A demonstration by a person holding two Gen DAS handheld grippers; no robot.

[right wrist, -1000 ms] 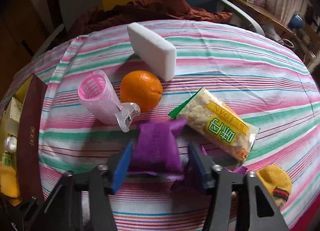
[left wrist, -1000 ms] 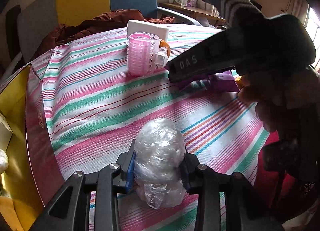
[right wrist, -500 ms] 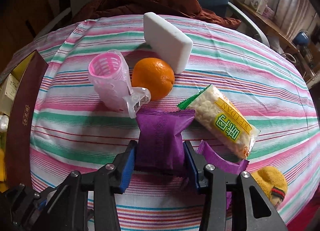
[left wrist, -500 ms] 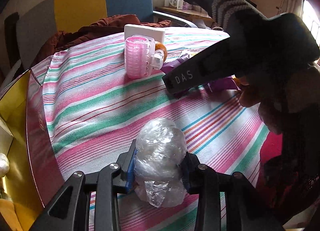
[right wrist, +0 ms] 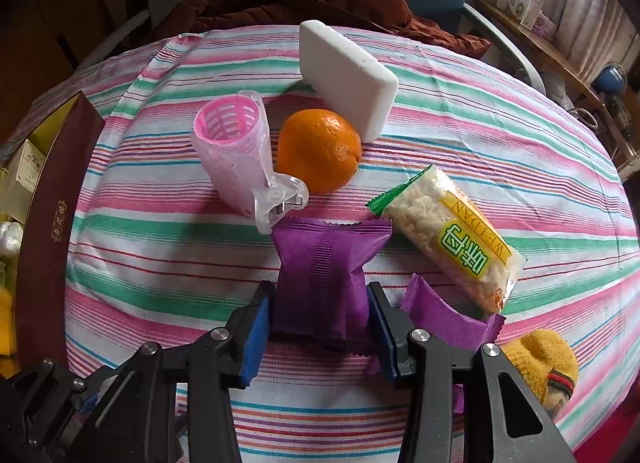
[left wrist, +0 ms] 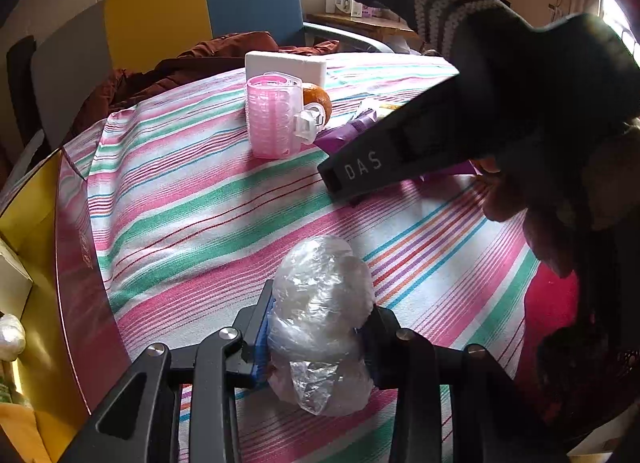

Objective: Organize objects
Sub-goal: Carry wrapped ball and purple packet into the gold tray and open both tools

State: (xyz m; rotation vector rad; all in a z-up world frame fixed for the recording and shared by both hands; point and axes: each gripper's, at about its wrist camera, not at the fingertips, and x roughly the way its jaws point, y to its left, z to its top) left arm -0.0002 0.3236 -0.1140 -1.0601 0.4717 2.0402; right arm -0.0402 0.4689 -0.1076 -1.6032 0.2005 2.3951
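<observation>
My left gripper [left wrist: 316, 337] is shut on a crumpled clear plastic bag [left wrist: 320, 315] just above the striped tablecloth [left wrist: 192, 199]. In the right wrist view my right gripper [right wrist: 320, 327] is shut on a purple snack packet [right wrist: 324, 275], its blue pads pressing both sides. A second purple packet [right wrist: 444, 315] lies just to its right. Beyond stand a pink hair roller [right wrist: 234, 151], an orange [right wrist: 318, 149], a white block [right wrist: 344, 75] and a rice-snack pack [right wrist: 452, 235]. The left wrist view shows the right gripper's black body [left wrist: 460, 135] and the hand holding it.
A dark red and gold box [right wrist: 48, 223] with small items sits off the table's left edge. A yellow knitted toy [right wrist: 540, 363] lies at the near right. A brown garment [right wrist: 304, 3] and a coloured chair [left wrist: 200, 15] stand behind the table.
The right gripper has shifted slightly toward the pile with the purple packet, which now sits squarely between the pads. The left gripper keeps still with the bag.
</observation>
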